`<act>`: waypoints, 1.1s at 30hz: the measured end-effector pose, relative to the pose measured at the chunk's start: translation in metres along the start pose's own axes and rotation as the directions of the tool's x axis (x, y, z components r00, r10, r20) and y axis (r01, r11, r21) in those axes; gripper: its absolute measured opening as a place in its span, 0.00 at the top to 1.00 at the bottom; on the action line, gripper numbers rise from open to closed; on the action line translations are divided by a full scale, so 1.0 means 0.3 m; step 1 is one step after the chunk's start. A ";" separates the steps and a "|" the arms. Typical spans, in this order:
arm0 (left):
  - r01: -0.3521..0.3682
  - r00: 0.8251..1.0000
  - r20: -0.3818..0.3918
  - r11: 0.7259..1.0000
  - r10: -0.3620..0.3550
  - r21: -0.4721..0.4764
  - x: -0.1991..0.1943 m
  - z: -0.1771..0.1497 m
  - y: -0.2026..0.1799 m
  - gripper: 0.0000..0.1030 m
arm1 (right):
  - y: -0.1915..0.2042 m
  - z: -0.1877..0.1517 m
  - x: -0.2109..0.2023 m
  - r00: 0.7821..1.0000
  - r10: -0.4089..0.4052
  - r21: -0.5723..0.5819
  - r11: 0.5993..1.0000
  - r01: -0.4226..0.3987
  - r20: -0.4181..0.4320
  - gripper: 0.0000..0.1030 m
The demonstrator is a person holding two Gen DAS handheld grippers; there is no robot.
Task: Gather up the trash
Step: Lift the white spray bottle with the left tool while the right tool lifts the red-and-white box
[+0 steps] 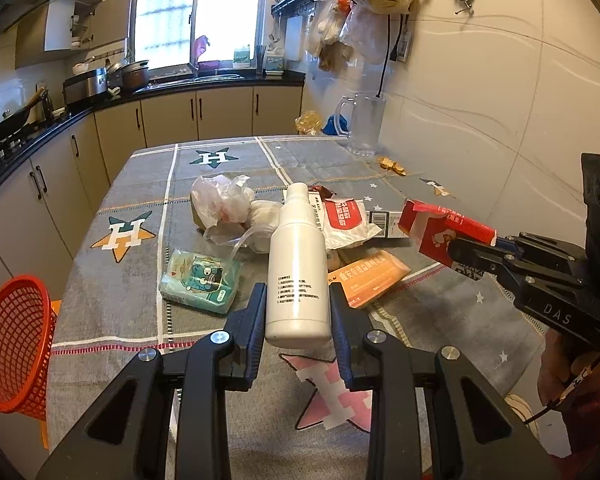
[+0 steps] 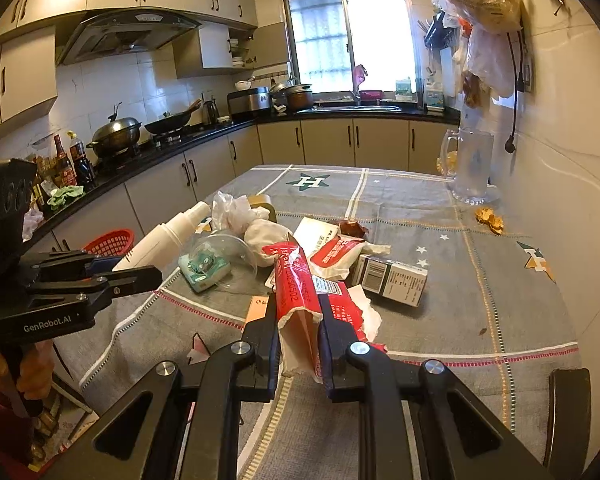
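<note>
With both claws loaded, we hold two bits of trash above the table [image 1: 112, 280]. Our left gripper [image 1: 298, 316] pinches a white spray bottle [image 1: 296, 264] low on its body, pads on both sides, nozzle pointing away from us; from the right wrist view the bottle [image 2: 164, 236] sits tilted in that gripper [image 2: 140, 276], clear of the cloth. Our right gripper [image 2: 298, 324] is squeezed onto a torn red carton [image 2: 300, 292], jaws nearly together, crushed card between them; the left wrist view shows the same carton [image 1: 440, 228] sticking out of that gripper [image 1: 456, 248] off to the right, held in the air.

Rest of the trash is still piled mid-table beyond both claws: crumpled plastic bags [image 1: 224, 200], a teal tissue pack [image 1: 200, 280] nearest the bottle, a red-and-white pouch [image 1: 348, 220], an orange packet [image 1: 372, 276] lying flat just right of the bottle, and a white barcode box [image 2: 392, 280].

An orange-red mesh basket [image 1: 16, 344] sits off the table's left edge, tilted, mouth toward us. A clear mug [image 1: 364, 124] stands at the far right corner by the wall, with yellow scraps [image 1: 392, 166] just beside it. A hand [image 2: 36, 372] grips the left gripper's handle.
</note>
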State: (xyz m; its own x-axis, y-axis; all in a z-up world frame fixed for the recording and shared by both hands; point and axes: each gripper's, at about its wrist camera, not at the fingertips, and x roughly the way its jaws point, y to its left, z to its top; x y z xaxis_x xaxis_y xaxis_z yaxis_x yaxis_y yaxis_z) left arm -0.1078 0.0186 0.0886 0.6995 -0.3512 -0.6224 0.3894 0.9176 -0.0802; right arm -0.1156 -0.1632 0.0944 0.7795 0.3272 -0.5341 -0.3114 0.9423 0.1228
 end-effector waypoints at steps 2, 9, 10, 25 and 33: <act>-0.003 1.000 -0.001 1.000 0.003 0.000 0.003 -0.001 0.000 0.72 | -0.004 0.003 -0.005 1.000 -0.002 0.000 1.000 0.002 0.005 0.83; -0.016 1.000 -0.011 1.000 0.016 -0.006 0.003 -0.003 0.004 0.72 | -0.003 0.006 -0.008 1.000 0.001 0.003 1.000 -0.001 0.007 0.83; -0.016 1.000 -0.010 1.000 0.016 -0.010 0.000 -0.002 0.007 0.72 | -0.002 0.007 -0.009 1.000 0.004 0.003 1.000 -0.004 0.005 0.83; -0.021 1.000 0.007 1.000 0.021 -0.004 -0.029 -0.002 -0.006 0.72 | -0.025 -0.009 -0.062 1.000 -0.004 0.029 1.000 0.003 0.019 0.83; -0.003 1.000 0.009 1.000 0.003 -0.024 -0.046 -0.003 0.004 0.72 | -0.006 -0.009 -0.093 0.996 -0.066 -0.012 0.998 0.067 0.054 0.83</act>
State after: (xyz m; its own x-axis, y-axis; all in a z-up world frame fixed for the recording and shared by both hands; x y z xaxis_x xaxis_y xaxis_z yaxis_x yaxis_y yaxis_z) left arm -0.1174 0.0247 0.0965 0.7059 -0.3497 -0.6159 0.3727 0.9229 -0.0968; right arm -0.1381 -0.1742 0.1068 0.8266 0.2677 -0.4951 -0.2652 0.9611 0.0769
